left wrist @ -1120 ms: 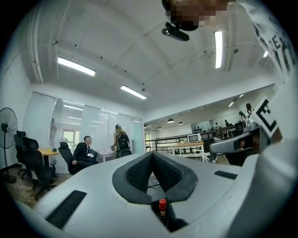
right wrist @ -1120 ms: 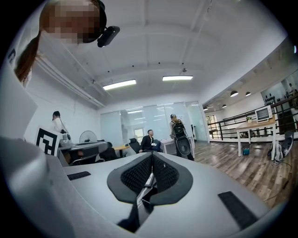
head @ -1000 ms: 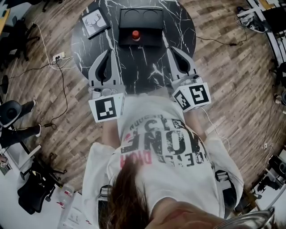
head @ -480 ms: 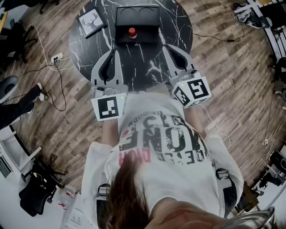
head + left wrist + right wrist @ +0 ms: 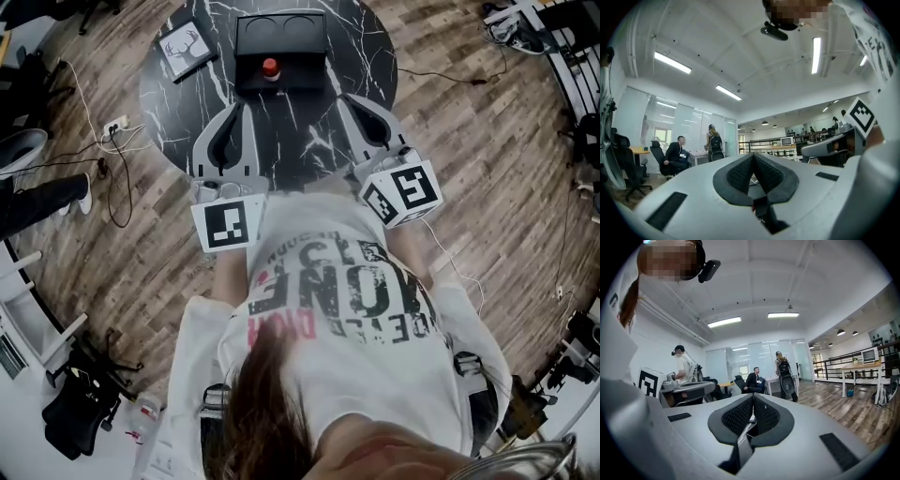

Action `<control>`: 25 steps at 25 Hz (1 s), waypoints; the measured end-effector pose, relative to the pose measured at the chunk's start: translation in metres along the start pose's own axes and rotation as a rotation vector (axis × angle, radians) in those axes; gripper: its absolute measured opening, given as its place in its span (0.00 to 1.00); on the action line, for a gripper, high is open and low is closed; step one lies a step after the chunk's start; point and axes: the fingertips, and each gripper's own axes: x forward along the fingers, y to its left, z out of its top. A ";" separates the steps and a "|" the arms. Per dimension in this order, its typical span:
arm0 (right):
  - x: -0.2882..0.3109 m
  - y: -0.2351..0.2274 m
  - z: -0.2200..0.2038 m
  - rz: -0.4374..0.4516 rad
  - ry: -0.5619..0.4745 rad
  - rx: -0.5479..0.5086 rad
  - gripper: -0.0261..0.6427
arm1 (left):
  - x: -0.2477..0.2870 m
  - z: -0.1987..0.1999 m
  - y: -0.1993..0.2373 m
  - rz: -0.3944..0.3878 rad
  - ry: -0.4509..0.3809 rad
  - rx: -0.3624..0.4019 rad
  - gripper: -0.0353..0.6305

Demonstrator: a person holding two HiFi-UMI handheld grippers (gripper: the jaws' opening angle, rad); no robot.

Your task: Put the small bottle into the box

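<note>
The white shirt [image 5: 342, 291] carries big black letters and smaller pink ones, seen upside down and creased; I cannot read them surely. The left marker cube [image 5: 228, 225] and the right marker cube [image 5: 403, 194] show only black-and-white square codes.

I see the box [image 5: 280, 37] at the far edge of the round surface [image 5: 305, 127], about midway along it. The small bottle [image 5: 271, 67] stands at the box's near side; whether on it or just before it, I can't tell. A picture frame [image 5: 181, 49] lies left of the box, by the far left edge. My left tongs [image 5: 240, 109] and right tongs [image 5: 347, 101] reach over the near edge side by side, well apart, with the bottle ahead between them.
</note>
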 end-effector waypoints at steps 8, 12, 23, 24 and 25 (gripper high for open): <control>-0.005 -0.001 0.000 -0.002 0.003 0.007 0.04 | 0.002 -0.001 -0.007 -0.014 0.010 0.001 0.06; -0.007 -0.005 0.002 -0.013 -0.012 0.011 0.04 | 0.003 -0.001 -0.011 -0.022 0.010 0.006 0.06; -0.011 -0.010 0.005 -0.030 -0.020 0.006 0.04 | 0.006 0.002 -0.013 -0.030 0.005 0.008 0.06; -0.011 -0.011 0.005 -0.032 -0.021 0.005 0.04 | 0.006 0.002 -0.013 -0.031 0.004 0.008 0.06; -0.011 -0.011 0.006 -0.033 -0.021 0.005 0.04 | 0.006 0.002 -0.014 -0.032 0.004 0.009 0.06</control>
